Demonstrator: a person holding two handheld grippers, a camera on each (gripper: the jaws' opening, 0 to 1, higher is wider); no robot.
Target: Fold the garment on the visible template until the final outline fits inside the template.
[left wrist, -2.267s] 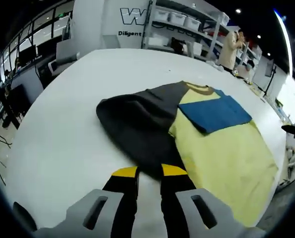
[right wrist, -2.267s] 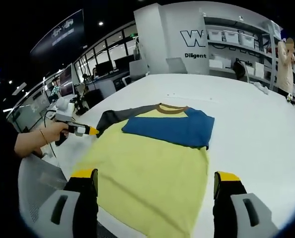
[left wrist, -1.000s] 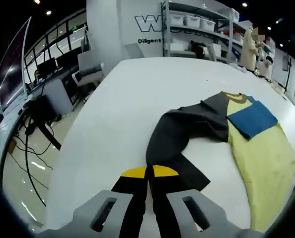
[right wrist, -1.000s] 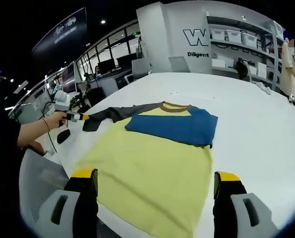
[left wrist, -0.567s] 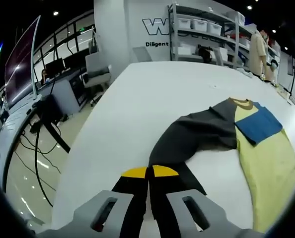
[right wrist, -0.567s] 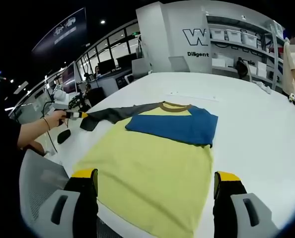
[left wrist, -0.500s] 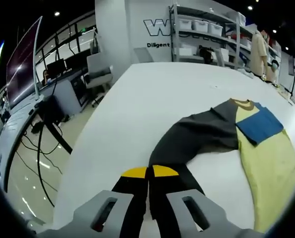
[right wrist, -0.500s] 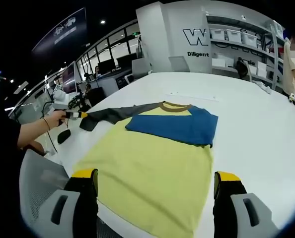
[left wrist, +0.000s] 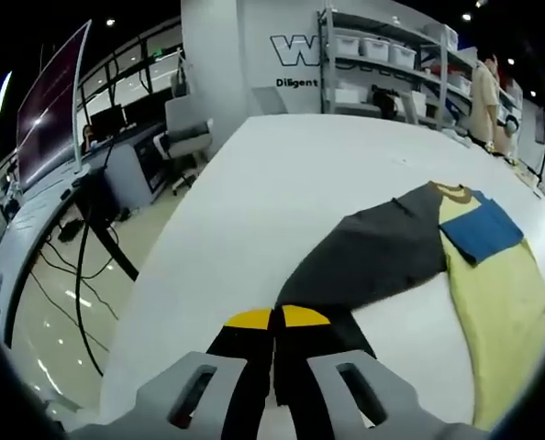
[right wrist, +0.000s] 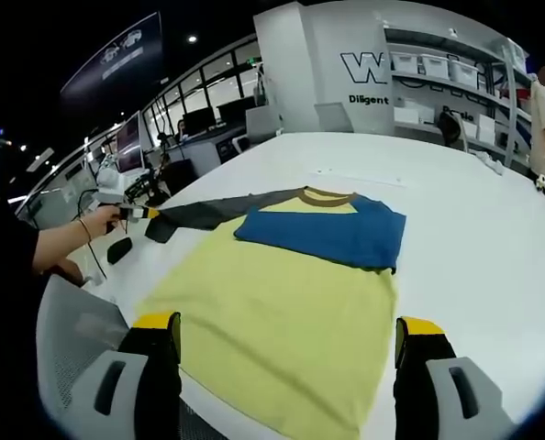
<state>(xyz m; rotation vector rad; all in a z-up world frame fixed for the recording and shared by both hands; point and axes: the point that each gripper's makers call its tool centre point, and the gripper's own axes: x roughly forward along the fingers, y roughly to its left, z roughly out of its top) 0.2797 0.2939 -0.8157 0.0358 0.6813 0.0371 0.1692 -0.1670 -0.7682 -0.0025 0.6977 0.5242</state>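
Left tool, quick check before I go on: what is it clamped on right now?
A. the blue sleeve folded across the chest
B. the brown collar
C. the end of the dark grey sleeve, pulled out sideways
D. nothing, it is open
C: in the left gripper view the left tool has its yellow tips shut on the end of the dark grey sleeve, which stretches out from the yellow shirt body.
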